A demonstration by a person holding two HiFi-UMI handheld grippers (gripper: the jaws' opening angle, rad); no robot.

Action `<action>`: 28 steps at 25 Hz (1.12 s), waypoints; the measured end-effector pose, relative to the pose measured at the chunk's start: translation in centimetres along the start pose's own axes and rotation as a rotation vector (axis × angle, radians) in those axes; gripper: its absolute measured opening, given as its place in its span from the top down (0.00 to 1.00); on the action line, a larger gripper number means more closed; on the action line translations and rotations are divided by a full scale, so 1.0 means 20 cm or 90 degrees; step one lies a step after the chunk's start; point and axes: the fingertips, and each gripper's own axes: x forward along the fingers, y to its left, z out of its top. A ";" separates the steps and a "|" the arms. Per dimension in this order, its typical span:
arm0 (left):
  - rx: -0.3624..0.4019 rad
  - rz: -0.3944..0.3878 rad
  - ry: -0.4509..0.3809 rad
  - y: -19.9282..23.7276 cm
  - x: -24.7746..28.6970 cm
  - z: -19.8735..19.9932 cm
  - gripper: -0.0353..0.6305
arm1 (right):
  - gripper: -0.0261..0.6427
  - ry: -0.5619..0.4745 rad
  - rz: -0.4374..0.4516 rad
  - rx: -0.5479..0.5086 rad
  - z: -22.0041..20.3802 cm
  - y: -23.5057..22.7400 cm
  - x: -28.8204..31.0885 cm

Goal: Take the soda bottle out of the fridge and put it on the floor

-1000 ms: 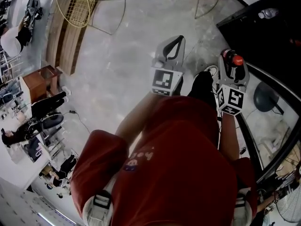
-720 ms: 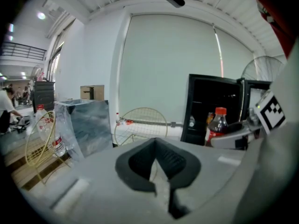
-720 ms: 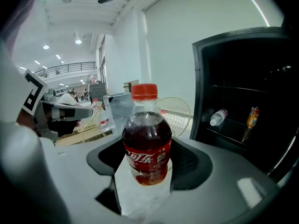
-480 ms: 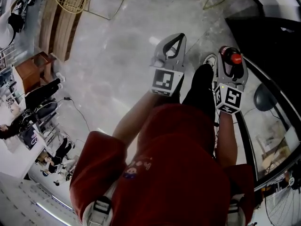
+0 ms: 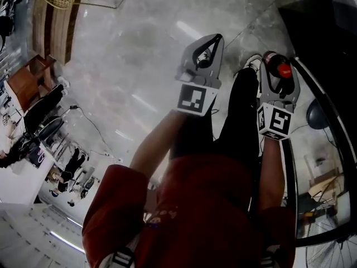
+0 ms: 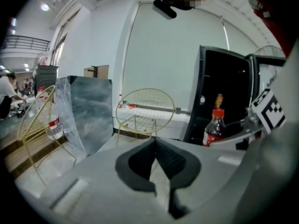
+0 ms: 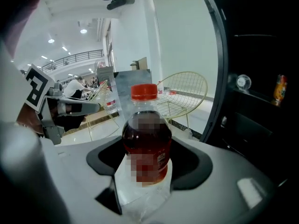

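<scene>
Pale grey polished concrete floor (image 5: pixel 122 66); tall black fridge (image 5: pixel 329 27) open at the right. Right tongs (image 5: pixel 277 74) clamped on the clear plastic soda bottle (image 7: pixel 146 139), which has dark drink and a red cap. Bottle is out of the fridge, held above the floor beside the person's leg. Left tongs (image 6: pixel 156 148) together, nothing between. Step in hand: bringing the bottle down. Next move, by my reading: seat the base flat on bare floor, then release.

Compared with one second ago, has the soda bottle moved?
Yes, downward. In the head view the soda bottle, held in the right gripper, showed above the white shoe; now it shows level with it.
</scene>
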 end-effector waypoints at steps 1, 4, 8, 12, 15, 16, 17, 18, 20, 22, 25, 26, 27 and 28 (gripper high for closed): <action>0.001 -0.002 0.002 0.00 0.04 -0.06 0.95 | 0.52 0.004 0.002 -0.001 -0.06 -0.01 0.04; -0.003 0.003 -0.013 0.03 0.12 -0.24 0.95 | 0.52 0.001 0.009 -0.008 -0.23 -0.02 0.18; -0.007 -0.005 -0.026 0.09 0.25 -0.51 0.95 | 0.52 0.008 0.014 0.000 -0.45 -0.01 0.39; 0.006 -0.035 -0.019 0.06 0.43 -0.79 0.95 | 0.52 0.000 0.021 -0.002 -0.69 -0.08 0.60; 0.036 -0.059 -0.019 0.10 0.54 -1.10 0.95 | 0.52 -0.004 0.027 -0.002 -0.94 -0.06 0.82; 0.036 -0.059 -0.026 0.14 0.58 -1.19 0.95 | 0.52 -0.005 0.030 -0.005 -1.02 -0.05 0.91; 0.033 -0.059 -0.035 0.17 0.62 -1.27 0.95 | 0.52 -0.005 0.033 -0.007 -1.09 -0.03 0.99; 0.030 -0.061 -0.044 0.20 0.66 -1.34 0.95 | 0.52 -0.003 0.036 -0.009 -1.15 -0.03 1.06; 0.029 -0.071 -0.052 0.21 0.73 -1.49 0.95 | 0.52 0.001 0.039 -0.013 -1.29 -0.03 1.17; 0.028 -0.081 -0.049 0.21 0.81 -1.64 0.95 | 0.52 0.001 0.041 -0.018 -1.43 -0.06 1.26; 0.035 -0.099 -0.052 0.19 0.90 -1.83 0.95 | 0.52 -0.003 0.048 -0.025 -1.60 -0.11 1.36; 0.041 -0.106 -0.058 0.18 0.94 -1.88 0.95 | 0.52 -0.005 0.052 -0.027 -1.65 -0.12 1.40; 0.047 -0.111 -0.065 0.19 0.97 -1.93 0.95 | 0.52 -0.008 0.056 -0.029 -1.69 -0.13 1.45; 0.050 -0.112 -0.071 0.19 1.01 -1.98 0.95 | 0.52 -0.011 0.059 -0.034 -1.74 -0.14 1.50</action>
